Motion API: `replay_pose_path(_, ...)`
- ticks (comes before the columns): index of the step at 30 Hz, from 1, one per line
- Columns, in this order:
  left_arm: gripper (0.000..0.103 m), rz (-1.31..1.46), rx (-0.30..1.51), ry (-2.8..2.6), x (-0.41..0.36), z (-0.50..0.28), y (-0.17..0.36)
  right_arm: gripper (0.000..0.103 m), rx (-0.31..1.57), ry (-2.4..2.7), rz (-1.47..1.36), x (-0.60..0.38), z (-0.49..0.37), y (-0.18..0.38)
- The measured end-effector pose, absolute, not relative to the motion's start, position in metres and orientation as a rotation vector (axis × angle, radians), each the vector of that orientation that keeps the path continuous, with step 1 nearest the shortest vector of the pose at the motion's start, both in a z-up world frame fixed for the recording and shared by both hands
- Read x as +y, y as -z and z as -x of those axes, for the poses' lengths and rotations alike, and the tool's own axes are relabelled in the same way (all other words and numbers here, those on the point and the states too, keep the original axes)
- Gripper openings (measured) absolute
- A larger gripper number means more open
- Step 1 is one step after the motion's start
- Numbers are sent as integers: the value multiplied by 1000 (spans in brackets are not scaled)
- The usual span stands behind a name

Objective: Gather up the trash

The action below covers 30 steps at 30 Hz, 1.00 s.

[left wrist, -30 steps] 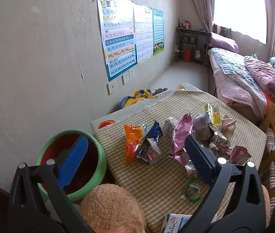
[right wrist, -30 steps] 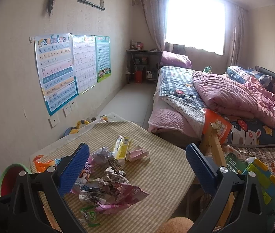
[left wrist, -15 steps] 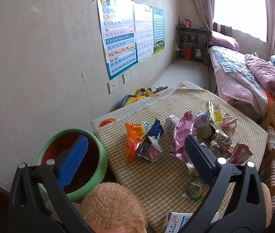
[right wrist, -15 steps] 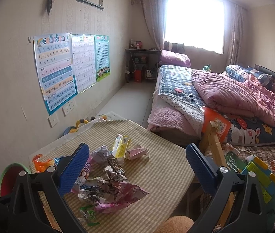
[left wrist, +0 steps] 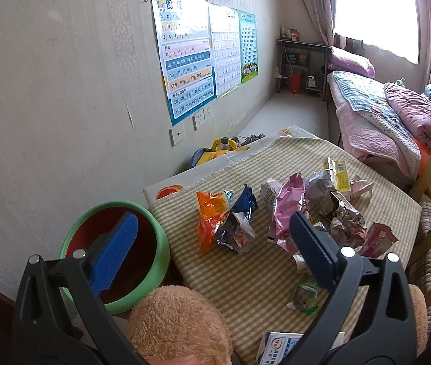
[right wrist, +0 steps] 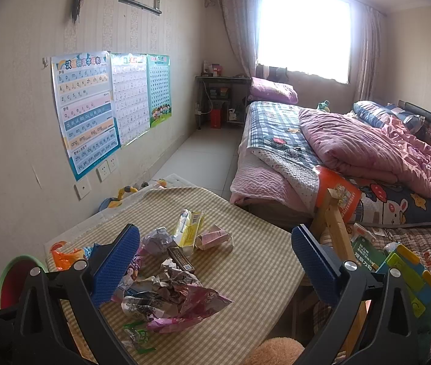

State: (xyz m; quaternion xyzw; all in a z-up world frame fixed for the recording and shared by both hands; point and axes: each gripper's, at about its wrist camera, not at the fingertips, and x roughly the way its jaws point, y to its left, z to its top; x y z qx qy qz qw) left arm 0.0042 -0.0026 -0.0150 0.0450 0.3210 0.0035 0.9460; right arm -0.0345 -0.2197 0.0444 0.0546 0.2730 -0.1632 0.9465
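Almost nothing has changed in the last second: both views have only slid a tiny bit, and no wrapper has left the table, so the picking up has not started yet. On the far left sits the bin point(left wrist: 115, 255), green outside and red inside, just beside the table's left edge and lower than the top. The left gripper point(left wrist: 212, 240) hangs above that corner with its jaws wide apart and nothing in them. Below it, very close to the camera, is a fuzzy brown thing point(left wrist: 179, 325); I cannot tell what it is. The table point(left wrist: 255, 276) has a checked cloth, and the trash lies in a heap in the middle: an orange bag point(left wrist: 209, 219), a blue bag point(left wrist: 243, 219), a pink bag point(left wrist: 288, 210), crumpled foil point(left wrist: 343, 219), a yellow box point(left wrist: 338, 175) at the back and a small green wrapper point(left wrist: 303, 295) near the front. The orange bag looks closest to the bin, so it is likely a good first pick. The right gripper point(right wrist: 215, 264) is also high up, jaws wide apart and empty. There is bare cloth on the right half of the table. Past the right edge stands a wooden chair point(right wrist: 334, 222), with the bed point(right wrist: 322, 143) behind it, so that side is tight.
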Motion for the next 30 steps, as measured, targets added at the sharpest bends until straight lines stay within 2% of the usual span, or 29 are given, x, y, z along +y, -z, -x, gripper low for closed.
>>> replay_pose_path(22,98,-95,649,-56,5,-8,17,96,572,325,-108,-219,34,-40)
replay_pose_path(27,98,-90,654,-91,19,-13,22,96,622,253,-103,-217,31,-20)
replay_pose_path(30,98,-76,669,-99,28,-16,27,96,714,173,-115,-215,32,9)
